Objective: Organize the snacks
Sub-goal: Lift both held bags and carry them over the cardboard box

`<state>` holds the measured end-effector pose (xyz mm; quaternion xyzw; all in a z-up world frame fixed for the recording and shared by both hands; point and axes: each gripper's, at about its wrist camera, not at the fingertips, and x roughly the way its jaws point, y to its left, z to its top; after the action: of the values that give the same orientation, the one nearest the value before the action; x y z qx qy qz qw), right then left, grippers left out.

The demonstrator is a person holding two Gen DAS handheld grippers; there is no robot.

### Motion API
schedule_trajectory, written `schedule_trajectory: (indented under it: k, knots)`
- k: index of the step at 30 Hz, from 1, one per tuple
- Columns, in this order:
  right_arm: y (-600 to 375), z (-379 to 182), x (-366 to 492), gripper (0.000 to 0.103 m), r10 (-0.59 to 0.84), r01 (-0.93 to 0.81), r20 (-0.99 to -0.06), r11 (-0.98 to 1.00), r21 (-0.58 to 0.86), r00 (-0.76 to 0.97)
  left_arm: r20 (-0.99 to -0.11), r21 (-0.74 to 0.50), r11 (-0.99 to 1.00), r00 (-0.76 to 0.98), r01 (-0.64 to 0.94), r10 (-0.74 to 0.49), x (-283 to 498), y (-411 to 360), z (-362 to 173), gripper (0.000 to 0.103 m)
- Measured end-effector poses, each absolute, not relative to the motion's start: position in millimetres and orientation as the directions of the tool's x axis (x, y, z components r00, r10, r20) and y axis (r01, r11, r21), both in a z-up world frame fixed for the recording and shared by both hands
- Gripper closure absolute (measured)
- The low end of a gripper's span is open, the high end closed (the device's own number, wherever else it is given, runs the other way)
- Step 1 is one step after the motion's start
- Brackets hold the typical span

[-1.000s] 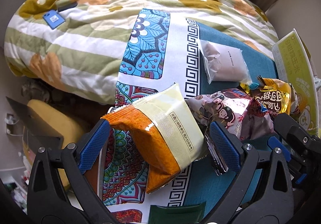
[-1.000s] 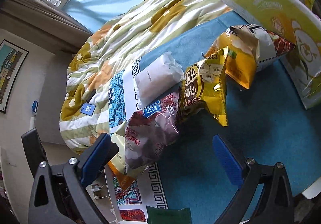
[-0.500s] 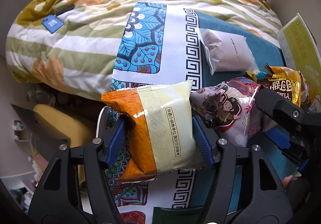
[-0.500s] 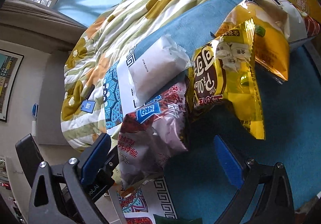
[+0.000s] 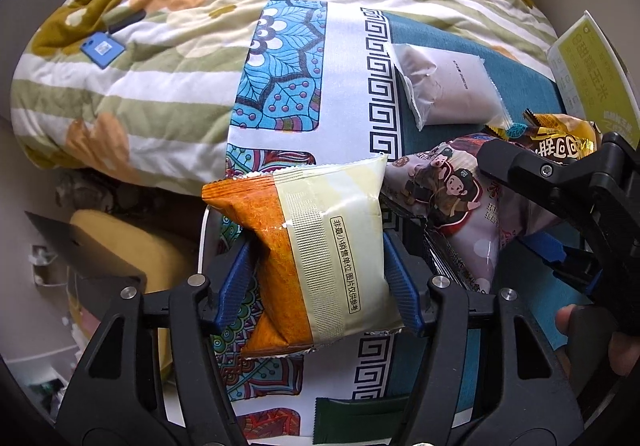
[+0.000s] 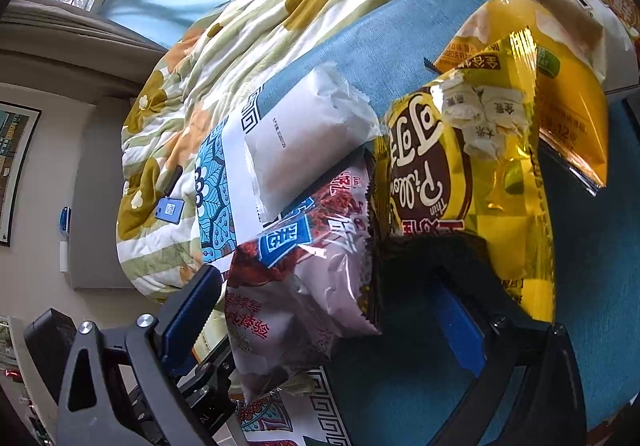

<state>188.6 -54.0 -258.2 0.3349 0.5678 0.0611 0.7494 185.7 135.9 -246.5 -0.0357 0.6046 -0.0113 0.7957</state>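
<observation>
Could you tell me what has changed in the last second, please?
The left tool has just been closing and now clamps the orange and cream snack packet, which lay loose between its open fingers before. The right tool has come down, open, around the pink monkey bag, not gripping. The white pouch, gold bag and floral quilt stayed put.

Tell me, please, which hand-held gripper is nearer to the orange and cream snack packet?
Left. The left hand-held gripper has closed on the orange and cream snack packet; the right hand-held gripper straddles the pale purple bag beside it.
</observation>
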Motion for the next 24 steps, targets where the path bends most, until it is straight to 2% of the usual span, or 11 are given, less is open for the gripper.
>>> schedule_trajectory:
  k: [7,9,11,16,24]
  knots:
    - [-52.1,-263.7,192.8,0.003,0.486,0.287,-0.802,0.759,0.585,0.347,-0.959,-0.075,0.997,0.274,-0.017,-0.068,182.1,135.9,-242.0,0.044]
    - [-51.1,-266.9,192.7,0.012,0.5,0.282,-0.796,0.753,0.594,0.341,-0.958,-0.08,0.997,0.278,-0.012,-0.073,179.9,135.6,-238.5,0.044]
    - [-51.1,-267.9,191.5,0.031,0.536,0.269,-0.77,0.73,0.628,0.345,-0.956,-0.084,0.996,0.282,-0.005,-0.079,178.1,135.5,-235.4,0.044]
    - [-44.0,-255.6,185.1,0.042,0.511,0.214,-0.785,0.772,0.598,0.35,-0.949,-0.094,0.995,0.3,0.012,-0.094,170.9,138.2,-222.1,0.044]
    - [-42.7,-216.6,167.2,0.044,0.486,0.123,-0.767,0.807,0.578,0.418,-0.916,-0.103,0.994,0.386,0.037,-0.109,154.4,147.7,-174.4,0.044]
